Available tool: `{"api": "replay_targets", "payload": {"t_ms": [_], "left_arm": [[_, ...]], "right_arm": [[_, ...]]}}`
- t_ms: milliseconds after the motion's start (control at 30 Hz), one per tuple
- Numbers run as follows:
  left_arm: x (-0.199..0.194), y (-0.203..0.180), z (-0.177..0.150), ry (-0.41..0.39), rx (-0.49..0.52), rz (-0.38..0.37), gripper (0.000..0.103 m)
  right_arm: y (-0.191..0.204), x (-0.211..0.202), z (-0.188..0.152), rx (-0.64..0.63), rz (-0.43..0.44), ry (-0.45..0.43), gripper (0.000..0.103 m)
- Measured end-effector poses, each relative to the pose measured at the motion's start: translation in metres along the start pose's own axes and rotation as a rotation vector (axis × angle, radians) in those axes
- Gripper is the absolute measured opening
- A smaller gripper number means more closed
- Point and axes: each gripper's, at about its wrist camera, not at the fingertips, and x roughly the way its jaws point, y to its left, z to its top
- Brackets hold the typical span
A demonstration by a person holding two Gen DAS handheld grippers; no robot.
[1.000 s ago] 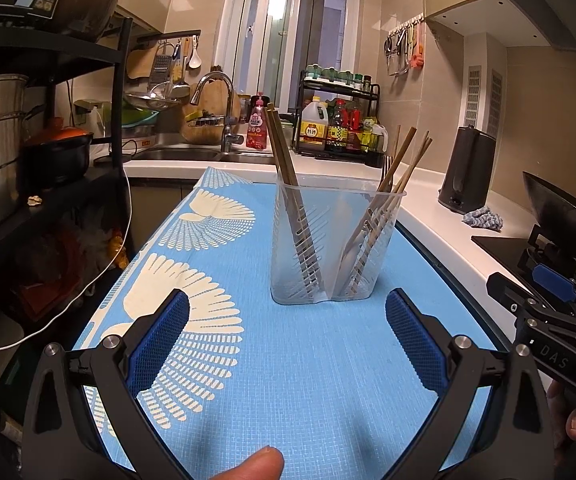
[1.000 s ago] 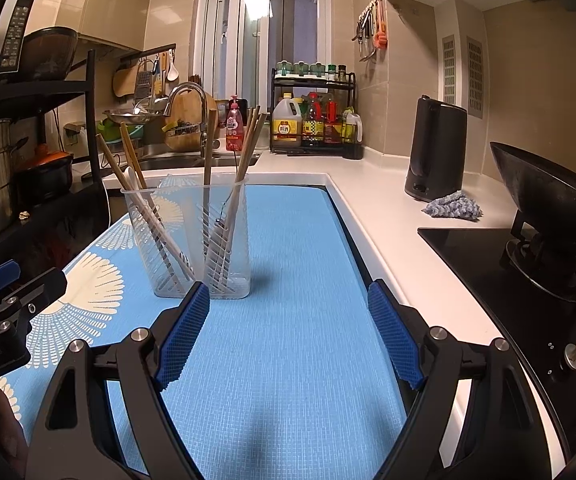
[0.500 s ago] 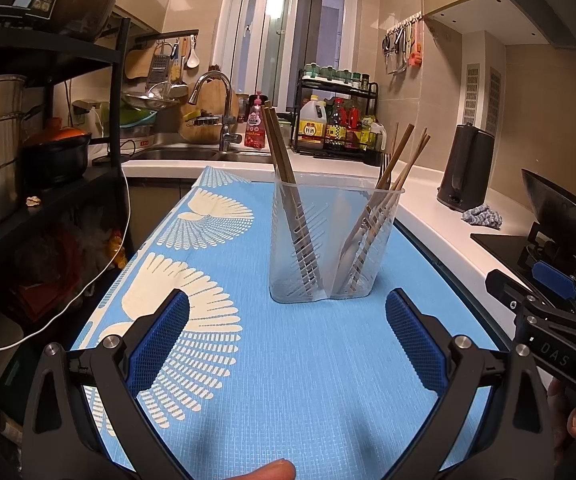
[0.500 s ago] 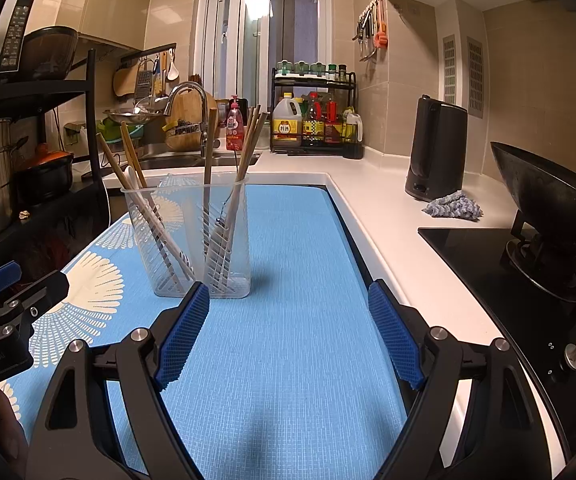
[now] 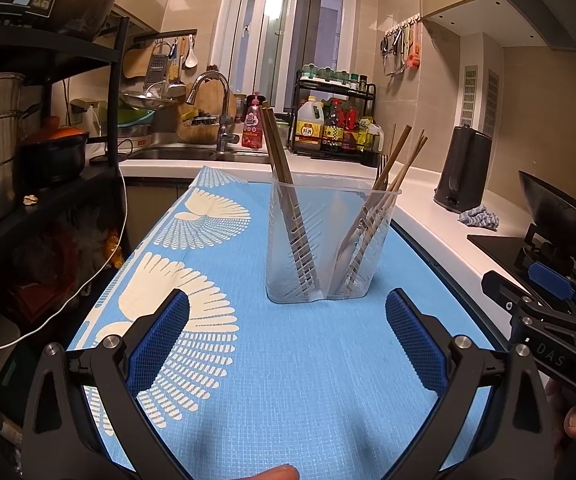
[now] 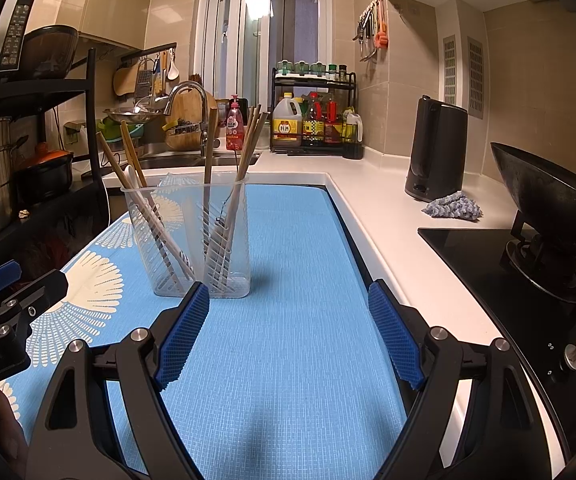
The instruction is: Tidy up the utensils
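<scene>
A clear plastic utensil holder (image 5: 328, 248) stands upright on the blue mat (image 5: 296, 380). Wooden chopsticks (image 5: 278, 148) lean in its left half; more chopsticks (image 5: 398, 164) and a pale spoon lean in its right half. My left gripper (image 5: 287, 320) is open and empty, just in front of the holder. In the right wrist view the holder (image 6: 192, 236) stands ahead to the left, and my right gripper (image 6: 289, 312) is open and empty over the mat (image 6: 296, 360). Each view shows the other gripper's body at its edge.
A white counter (image 6: 384, 216) runs right of the mat, with a black kettle (image 6: 436, 152), a blue-grey cloth (image 6: 454, 206) and a black wok (image 6: 548, 200) on the hob. A sink, tap (image 5: 214, 96) and bottle rack (image 5: 336, 120) stand behind. A black shelf rack with pots (image 5: 54, 152) stands left.
None of note: both grippers stay open and almost still, and the holder has not moved.
</scene>
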Motion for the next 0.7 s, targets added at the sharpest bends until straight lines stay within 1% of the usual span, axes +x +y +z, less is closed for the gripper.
{"api": "replay_targets", "payload": {"t_ms": [233,500,700], "left_arm": [[0.0003,0.0003,-0.0001,-0.001,-0.002,0.003,0.096],[0.0005,0.0012,-0.0006,-0.001,-0.010,-0.012,0.096],[0.0024,0.0016,0.0001,0.009,-0.016,0.000,0.096]], "right_arm": [[0.0000,0.0004,-0.0003,-0.001,0.000,0.001,0.081],[0.0000,0.0005,-0.0003,-0.002,0.000,0.001,0.081],[-0.0001,0.0008,-0.0006,0.000,0.000,0.001,0.081]]}}
